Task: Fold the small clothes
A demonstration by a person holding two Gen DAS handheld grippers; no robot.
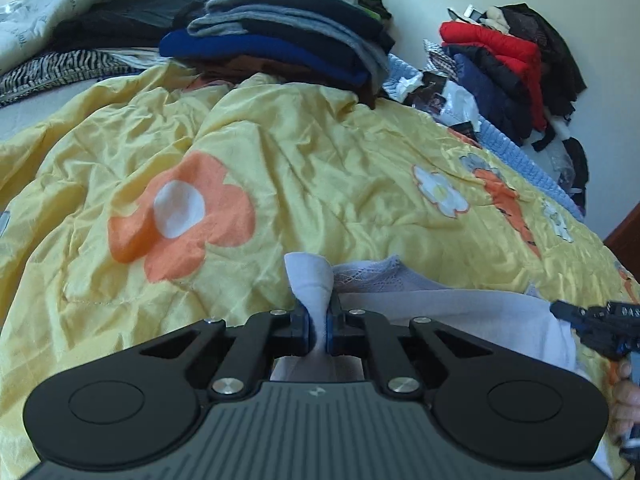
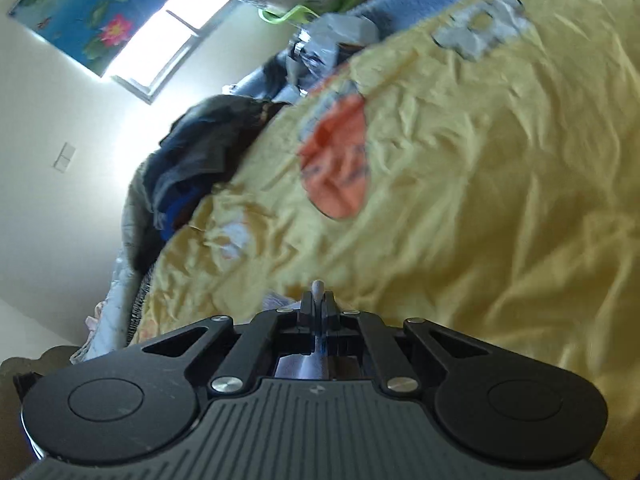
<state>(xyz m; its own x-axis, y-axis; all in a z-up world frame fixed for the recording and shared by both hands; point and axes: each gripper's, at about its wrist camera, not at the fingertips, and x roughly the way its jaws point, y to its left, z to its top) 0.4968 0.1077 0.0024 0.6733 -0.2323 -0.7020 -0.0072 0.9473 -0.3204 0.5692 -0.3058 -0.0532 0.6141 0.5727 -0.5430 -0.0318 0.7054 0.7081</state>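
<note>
A small white garment (image 1: 460, 312) with a lacy edge lies on the yellow flowered quilt (image 1: 304, 168). My left gripper (image 1: 318, 320) is shut on a bunched corner of it, which sticks up between the fingers. My right gripper (image 2: 318, 304) is shut on a thin fold of the same white garment (image 2: 317, 290); it also shows at the right edge of the left wrist view (image 1: 592, 326), at the garment's right side. The right wrist view is tilted and blurred.
A stack of folded dark, grey and blue clothes (image 1: 288, 36) sits at the far side of the bed. A pile with a red jacket (image 1: 500, 48) stands against the wall at right. Striped and white bedding (image 1: 52, 64) lies at far left.
</note>
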